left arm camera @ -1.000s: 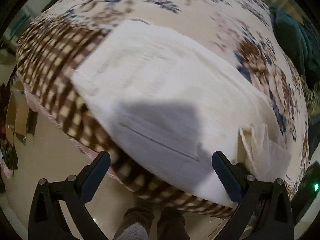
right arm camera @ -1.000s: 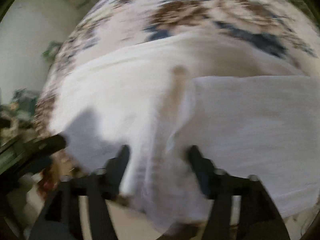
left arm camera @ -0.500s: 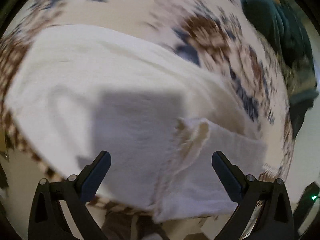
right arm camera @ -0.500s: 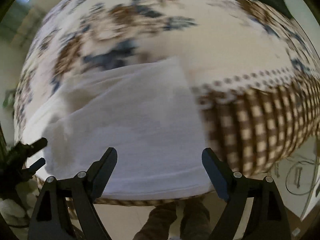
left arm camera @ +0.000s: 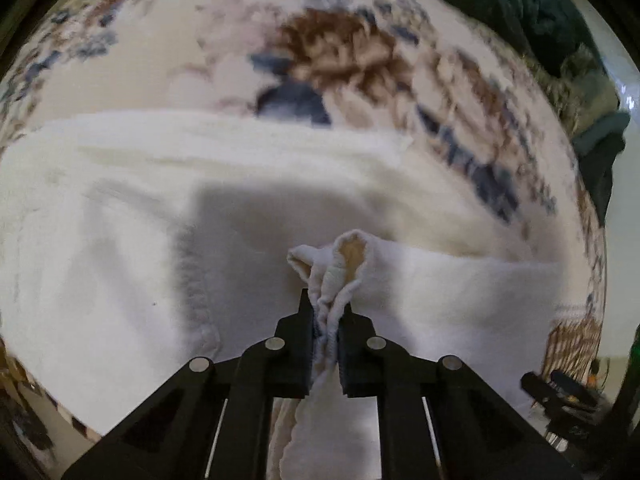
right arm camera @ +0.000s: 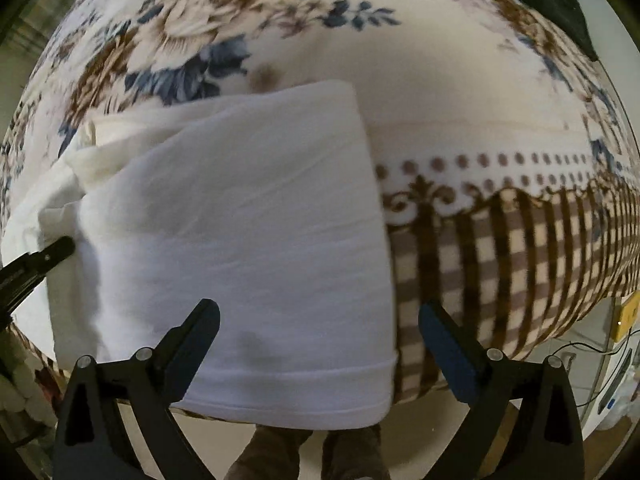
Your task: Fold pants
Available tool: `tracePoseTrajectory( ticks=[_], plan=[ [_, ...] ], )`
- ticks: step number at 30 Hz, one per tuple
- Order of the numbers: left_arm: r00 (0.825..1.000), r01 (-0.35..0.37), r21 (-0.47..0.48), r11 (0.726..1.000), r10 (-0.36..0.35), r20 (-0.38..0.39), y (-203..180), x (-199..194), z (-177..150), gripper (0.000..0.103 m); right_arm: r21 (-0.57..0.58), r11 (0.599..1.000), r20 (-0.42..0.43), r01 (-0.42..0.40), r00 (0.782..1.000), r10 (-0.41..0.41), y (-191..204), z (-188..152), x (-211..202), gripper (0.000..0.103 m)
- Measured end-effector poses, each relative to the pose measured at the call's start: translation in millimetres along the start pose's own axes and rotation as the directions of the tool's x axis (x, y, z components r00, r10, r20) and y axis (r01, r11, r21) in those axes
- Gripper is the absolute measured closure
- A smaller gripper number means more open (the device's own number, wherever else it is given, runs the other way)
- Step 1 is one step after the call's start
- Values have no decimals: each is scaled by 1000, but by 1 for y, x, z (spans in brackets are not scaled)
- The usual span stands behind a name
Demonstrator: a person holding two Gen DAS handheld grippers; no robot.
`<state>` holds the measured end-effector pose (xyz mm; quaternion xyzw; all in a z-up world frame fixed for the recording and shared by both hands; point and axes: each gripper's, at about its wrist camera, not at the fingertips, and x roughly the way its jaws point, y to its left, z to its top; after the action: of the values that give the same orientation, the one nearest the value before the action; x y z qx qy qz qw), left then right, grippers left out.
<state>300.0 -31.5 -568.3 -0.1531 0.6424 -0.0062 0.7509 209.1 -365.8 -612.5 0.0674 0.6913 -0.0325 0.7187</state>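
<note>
White pants (left arm camera: pixel 120 240) lie on a floral blanket (left arm camera: pixel 320 60) over a bed. My left gripper (left arm camera: pixel 326 316) is shut on a bunched hem of the pants (left arm camera: pixel 340 268), which puffs out above the fingertips. In the right wrist view the pants (right arm camera: pixel 248 240) lie folded, with a hemmed edge (right arm camera: pixel 304 396) at the bed's front. My right gripper (right arm camera: pixel 318 320) is open above that front edge and holds nothing. The left gripper's tip (right arm camera: pixel 48 254) shows at the left of that view, against the pants.
The blanket has a brown checked border (right arm camera: pixel 500 260) hanging over the bed's front edge. Dark green cloth (left arm camera: pixel 520 12) lies at the far right of the bed. Floor and the person's feet (right arm camera: pixel 304 456) show below. Cables and objects (right arm camera: pixel 612 368) stand at the right.
My left gripper moved right and closed on the pants hem. My right gripper let go of the cloth, opened, and shifted right to the folded leg's front edge.
</note>
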Motion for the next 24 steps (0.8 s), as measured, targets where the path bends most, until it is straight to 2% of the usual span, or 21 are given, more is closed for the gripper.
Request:
tracePoseTrajectory(
  ticks=[2,3,5,6,7,11,14,17,20,22,24],
  plan=[
    [999,36,-55,998,-36,5,5,-1,0,88,-11,1000,5,9,1000,-9,6,0,-1,2],
    [999,44,-74,996,-43,13,8,-5,-1,83,-21,1000,12,22,1000,-22,10,1,-2,2],
    [997,59,-113,992,-52,62,15,-22,-8,65,-42,998,24,47,999,-46,19,3,-3,2],
    [994,82,-133,988,-71,84,19,-29,-12,40,-50,997,26,55,998,-54,24,4,-4,1],
    [991,98,-162,982,-82,108,26,-39,-16,20,-62,996,30,63,998,-61,28,3,-6,0],
    [981,128,-285,950,-80,176,57,-69,-37,19,-113,991,34,74,997,-71,50,0,-12,0],
    [973,151,-408,901,-61,224,95,-86,-56,19,-141,988,27,62,998,-59,71,-2,-16,0],
    [958,184,-547,817,-25,285,147,-98,-79,19,-153,987,16,49,999,-47,89,-3,-15,0],
    [947,239,-678,695,-14,320,199,-90,-96,19,-170,985,3,44,999,-44,105,2,-14,0],
    [936,289,-725,625,-26,350,223,-79,-101,19,-177,983,-7,39,999,-40,118,5,-13,0],
    [922,331,-754,567,-27,385,245,-67,-100,19,-188,981,-7,48,999,-51,133,6,-14,0]
  ],
)
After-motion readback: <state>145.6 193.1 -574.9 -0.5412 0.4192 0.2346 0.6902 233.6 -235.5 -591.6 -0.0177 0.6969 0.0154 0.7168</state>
